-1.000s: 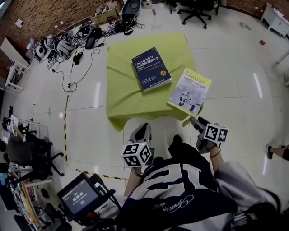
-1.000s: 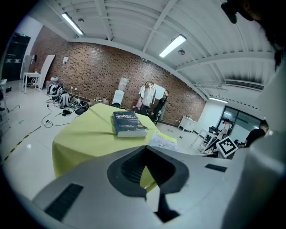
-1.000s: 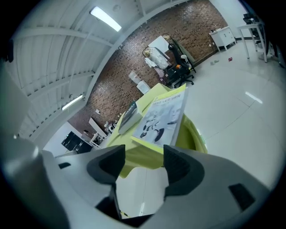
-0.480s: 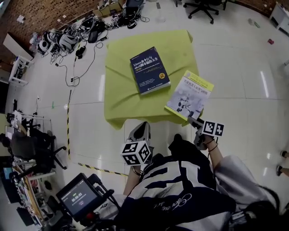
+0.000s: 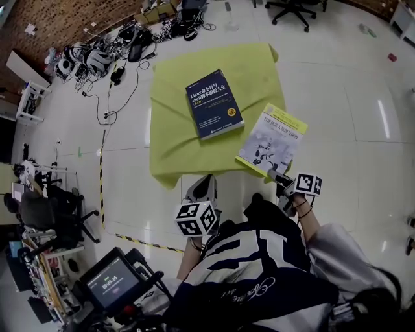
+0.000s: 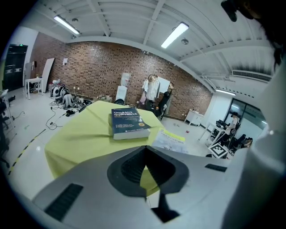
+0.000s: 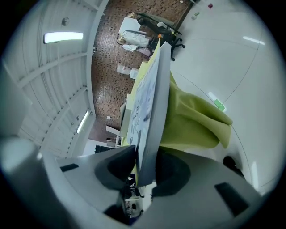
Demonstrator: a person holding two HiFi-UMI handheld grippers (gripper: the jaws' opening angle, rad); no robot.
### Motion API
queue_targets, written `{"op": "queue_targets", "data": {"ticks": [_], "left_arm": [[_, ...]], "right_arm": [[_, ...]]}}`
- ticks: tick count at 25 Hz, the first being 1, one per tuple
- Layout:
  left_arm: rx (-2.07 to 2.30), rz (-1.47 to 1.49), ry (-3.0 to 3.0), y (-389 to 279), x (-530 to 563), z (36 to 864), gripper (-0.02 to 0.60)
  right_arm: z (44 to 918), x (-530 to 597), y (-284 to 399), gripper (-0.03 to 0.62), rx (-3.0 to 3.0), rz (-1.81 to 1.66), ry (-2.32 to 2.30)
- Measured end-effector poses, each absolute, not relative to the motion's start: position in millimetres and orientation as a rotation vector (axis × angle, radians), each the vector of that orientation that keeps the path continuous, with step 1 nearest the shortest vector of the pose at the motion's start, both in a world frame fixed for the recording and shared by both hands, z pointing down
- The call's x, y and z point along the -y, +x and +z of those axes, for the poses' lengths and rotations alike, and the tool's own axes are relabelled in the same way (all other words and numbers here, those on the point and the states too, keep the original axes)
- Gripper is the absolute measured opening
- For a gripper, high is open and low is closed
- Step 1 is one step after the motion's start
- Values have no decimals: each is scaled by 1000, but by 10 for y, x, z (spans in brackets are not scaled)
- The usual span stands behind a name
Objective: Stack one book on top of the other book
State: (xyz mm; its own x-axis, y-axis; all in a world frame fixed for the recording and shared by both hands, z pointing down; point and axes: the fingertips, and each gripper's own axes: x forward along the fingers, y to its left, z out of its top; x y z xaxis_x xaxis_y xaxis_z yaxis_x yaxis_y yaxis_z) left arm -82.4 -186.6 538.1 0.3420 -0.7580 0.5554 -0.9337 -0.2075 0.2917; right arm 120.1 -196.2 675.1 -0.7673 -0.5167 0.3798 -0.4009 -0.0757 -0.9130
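A dark blue book (image 5: 216, 104) lies flat in the middle of the yellow-green cloth (image 5: 175, 139) over a small table. A yellow-and-white book (image 5: 272, 137) lies to its right, and its near corner juts past the table edge. My right gripper (image 5: 280, 176) is at that corner. In the right gripper view its jaws have just been closing, and my right gripper (image 7: 145, 165) now presses on both faces of the yellow-and-white book (image 7: 152, 98). My left gripper (image 5: 205, 185) hangs shut before the table's near edge, holding nothing. From the left gripper view, my left gripper (image 6: 145, 150) faces the blue book (image 6: 128, 124).
Cables and gear (image 5: 97, 61) litter the floor at the far left. An office chair (image 5: 295, 8) stands beyond the table. A trolley with a small screen (image 5: 111, 284) is at my near left. Yellow-black tape (image 5: 100, 188) runs along the floor left of the table.
My right gripper has moved forward and down onto the near corner of the yellow-and-white book, rolling as it went. My left gripper has barely shifted.
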Motion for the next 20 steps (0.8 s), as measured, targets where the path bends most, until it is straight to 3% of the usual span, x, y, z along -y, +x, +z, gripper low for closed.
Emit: {"op": "queue_targets", "data": {"ticks": [5,20], "left_arm": [[1473,399,2030,-777,1885,5360,3],[1475,390,2002,-705,1955,5444,3]], "right_arm": [[6306,1985,1181,77,-2069,-1925,-904],[4813,2393,1431,83,-2080,-1528,-699]]}}
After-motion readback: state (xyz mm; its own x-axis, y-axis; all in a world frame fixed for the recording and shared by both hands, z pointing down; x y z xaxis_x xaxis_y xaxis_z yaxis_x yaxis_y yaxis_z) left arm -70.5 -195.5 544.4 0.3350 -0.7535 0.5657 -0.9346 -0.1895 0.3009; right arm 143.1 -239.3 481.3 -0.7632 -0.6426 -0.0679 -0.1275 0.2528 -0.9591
